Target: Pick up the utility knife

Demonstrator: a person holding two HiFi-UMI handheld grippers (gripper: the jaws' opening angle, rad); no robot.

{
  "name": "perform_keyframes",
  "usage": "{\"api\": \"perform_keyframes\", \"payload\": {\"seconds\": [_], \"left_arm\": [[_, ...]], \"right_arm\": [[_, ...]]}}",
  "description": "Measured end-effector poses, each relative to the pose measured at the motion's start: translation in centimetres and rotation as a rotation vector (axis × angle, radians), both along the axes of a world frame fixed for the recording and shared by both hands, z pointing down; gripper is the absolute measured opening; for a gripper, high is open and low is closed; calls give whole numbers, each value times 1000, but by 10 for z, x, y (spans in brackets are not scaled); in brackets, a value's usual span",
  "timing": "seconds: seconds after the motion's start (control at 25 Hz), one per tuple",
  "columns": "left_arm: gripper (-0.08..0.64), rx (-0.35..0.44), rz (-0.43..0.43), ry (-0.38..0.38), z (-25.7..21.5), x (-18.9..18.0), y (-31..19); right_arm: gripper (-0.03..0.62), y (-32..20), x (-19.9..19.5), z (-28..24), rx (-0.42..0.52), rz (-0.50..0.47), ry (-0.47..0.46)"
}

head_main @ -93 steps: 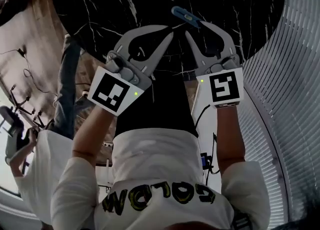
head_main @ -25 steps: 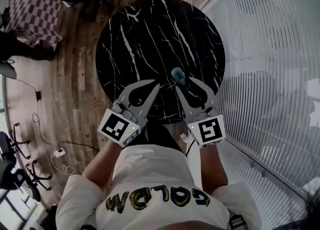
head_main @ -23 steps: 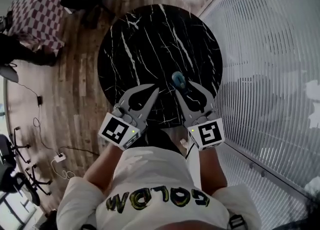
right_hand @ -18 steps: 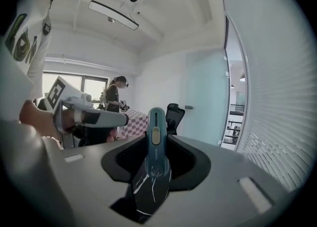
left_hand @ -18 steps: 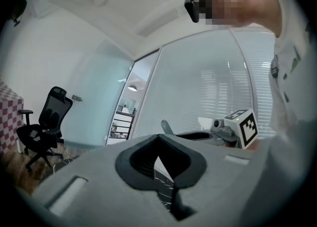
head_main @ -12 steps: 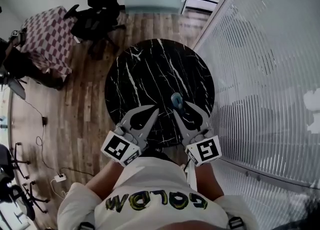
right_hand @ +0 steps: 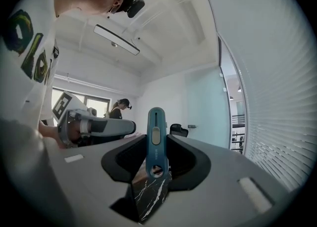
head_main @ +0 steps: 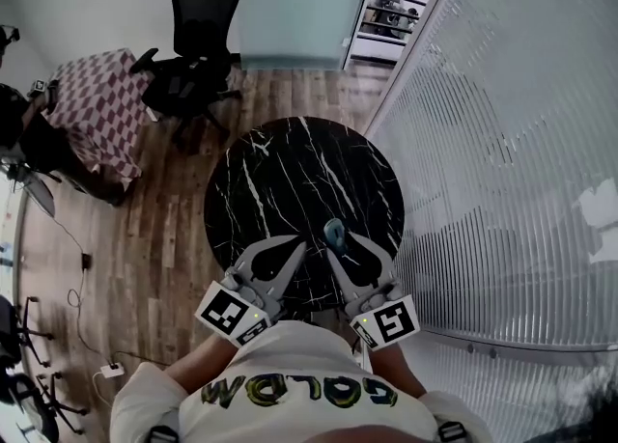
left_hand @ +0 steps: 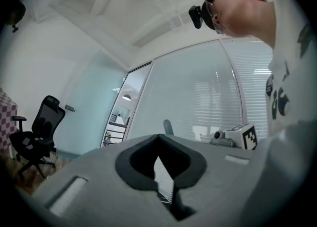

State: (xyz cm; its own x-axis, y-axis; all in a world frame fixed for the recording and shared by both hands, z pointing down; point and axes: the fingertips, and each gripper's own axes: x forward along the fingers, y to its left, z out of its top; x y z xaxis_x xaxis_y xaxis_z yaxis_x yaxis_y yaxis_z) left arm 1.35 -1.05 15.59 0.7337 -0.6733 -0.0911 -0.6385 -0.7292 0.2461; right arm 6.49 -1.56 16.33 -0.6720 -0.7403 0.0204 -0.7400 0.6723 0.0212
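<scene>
Grasps the utility knife between the fingers of the right gripper, clenched on both of its flat sides. Holds it upright, with the teal handle rising above the fingertips, the pale slider facing the camera and the hanging hole low in the dark hollow between the fingers. Shows the same knife in the head view, poking out past the tips of the right gripper, lifted clear of the round black marble counter below. Carries the left gripper just beside the right one, with its tips near the knife but apart from it. Presses the left fingers together tip to tip in the left gripper view, grasping nothing, with only a narrow slit open lower down. Points both grippers level, away from the white shirt and over the near edge of the counter. Places, beyond the fingertips, a wooden floor and a black office chair, with a checkered cloth far to their left and slatted blinds to their right.
</scene>
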Motion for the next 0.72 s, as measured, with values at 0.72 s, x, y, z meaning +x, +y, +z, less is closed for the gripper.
{"api": "perform_keyframes", "payload": {"seconds": [0.72], "left_arm": [[3,-10,17,6,1,4,-1]], "right_arm": [[132,0,3,-3,15,5,-19]]}}
